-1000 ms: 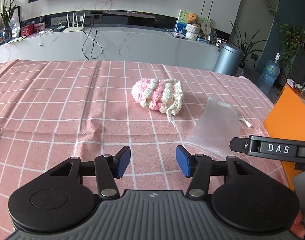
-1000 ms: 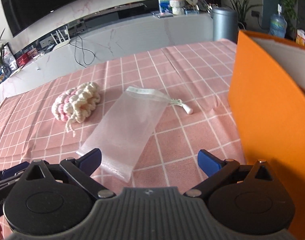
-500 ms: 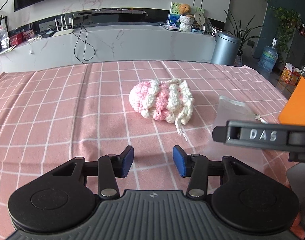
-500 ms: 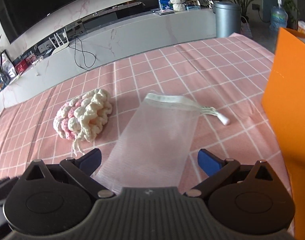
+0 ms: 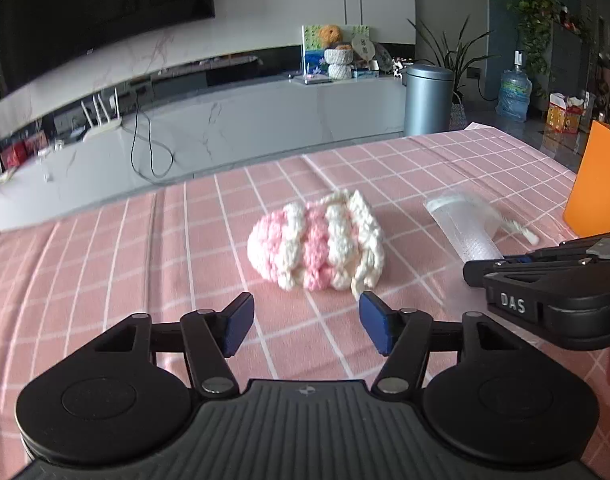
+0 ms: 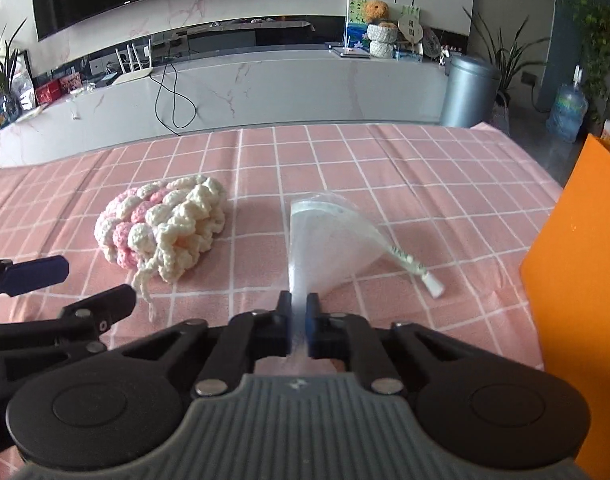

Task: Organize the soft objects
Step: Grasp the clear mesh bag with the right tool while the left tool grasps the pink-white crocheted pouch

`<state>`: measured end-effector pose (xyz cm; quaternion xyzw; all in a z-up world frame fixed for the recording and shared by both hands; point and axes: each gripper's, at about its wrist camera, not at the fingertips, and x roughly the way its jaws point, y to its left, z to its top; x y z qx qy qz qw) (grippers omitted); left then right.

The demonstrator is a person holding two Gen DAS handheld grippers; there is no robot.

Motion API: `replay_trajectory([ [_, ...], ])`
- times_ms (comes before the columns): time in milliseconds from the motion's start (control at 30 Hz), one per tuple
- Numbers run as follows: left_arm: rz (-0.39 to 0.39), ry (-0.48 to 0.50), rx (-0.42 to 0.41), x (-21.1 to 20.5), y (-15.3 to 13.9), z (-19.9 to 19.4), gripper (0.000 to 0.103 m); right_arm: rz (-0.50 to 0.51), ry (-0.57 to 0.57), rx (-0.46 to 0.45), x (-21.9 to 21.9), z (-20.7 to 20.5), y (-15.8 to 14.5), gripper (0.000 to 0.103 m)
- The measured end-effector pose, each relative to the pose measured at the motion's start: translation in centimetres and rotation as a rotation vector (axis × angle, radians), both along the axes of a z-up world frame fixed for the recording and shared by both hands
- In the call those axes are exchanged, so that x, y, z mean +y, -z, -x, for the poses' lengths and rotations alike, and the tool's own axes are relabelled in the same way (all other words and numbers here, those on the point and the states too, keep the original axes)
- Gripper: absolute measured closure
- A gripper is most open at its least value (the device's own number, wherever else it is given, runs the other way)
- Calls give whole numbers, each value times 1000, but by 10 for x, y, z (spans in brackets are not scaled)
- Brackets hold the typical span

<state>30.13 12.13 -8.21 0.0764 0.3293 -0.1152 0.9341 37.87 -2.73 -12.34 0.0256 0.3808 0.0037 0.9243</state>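
**Mesh pouch pinched, crochet piece awaiting pickup**

Presently, two soft items on a pink checked tablecloth [image 6: 385,160].

Item 1: mesh drawstring pouch [image 6: 329,236]. Translucent white netting, thin and limp, with a banded hem at the far mouth and a braided cord [image 6: 413,268] ending in a white toggle. The right gripper [image 6: 299,320] is clenched on its near end; the fabric bunches into a narrow fold between the pads and fans outward onto the cloth.

Item 2: crochet piece [image 5: 317,244]. Chunky pink and cream yarn in puffy ribs, dome-shaped, a loose tail trailing off its near edge. Lies on the cloth just beside the pouch, directly ahead of the left gripper [image 5: 305,320], whose jaws are opening with nothing between them.

Handling note: the yarn should compress readily, so a deep bite across the ribs seems safer than catching the tail. The pouch mouth likely needs spreading before anything goes in. An orange box [image 6: 577,280] stands at the right edge.
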Motion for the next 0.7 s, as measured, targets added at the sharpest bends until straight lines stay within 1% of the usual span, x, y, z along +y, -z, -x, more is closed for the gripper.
replay_trajectory([
  [33,-14,10,-11,-3,-2,-1,29,-16,3,-4,-3,0,-2,103],
  [100,-44,38,-37,-10,-3,-3,22,-24,6,-40,-6,3,-9,103],
  [167,-72,72,-55,-18,-4,-6,20,-54,12,-79,-10,6,-18,103],
  [300,-136,136,-85,-34,0,-11,18,-76,40,-113,-18,6,-29,103],
  [433,-212,165,-107,-51,9,-16,19,-91,41,-99,-18,4,-27,103],
  [500,-234,164,-117,-55,14,-18,31,-87,33,-96,-17,3,-26,103],
  [567,-245,147,-116,-57,17,-20,36,-91,30,-92,-16,4,-24,103],
  [633,-217,144,-110,-55,18,-19,42,-95,27,-84,-16,3,-23,103],
  [667,-208,140,-108,-54,19,-19,51,-96,24,-81,-15,3,-22,103],
  [700,-201,139,-113,-53,18,-19,65,-94,20,-79,-15,4,-21,103],
])
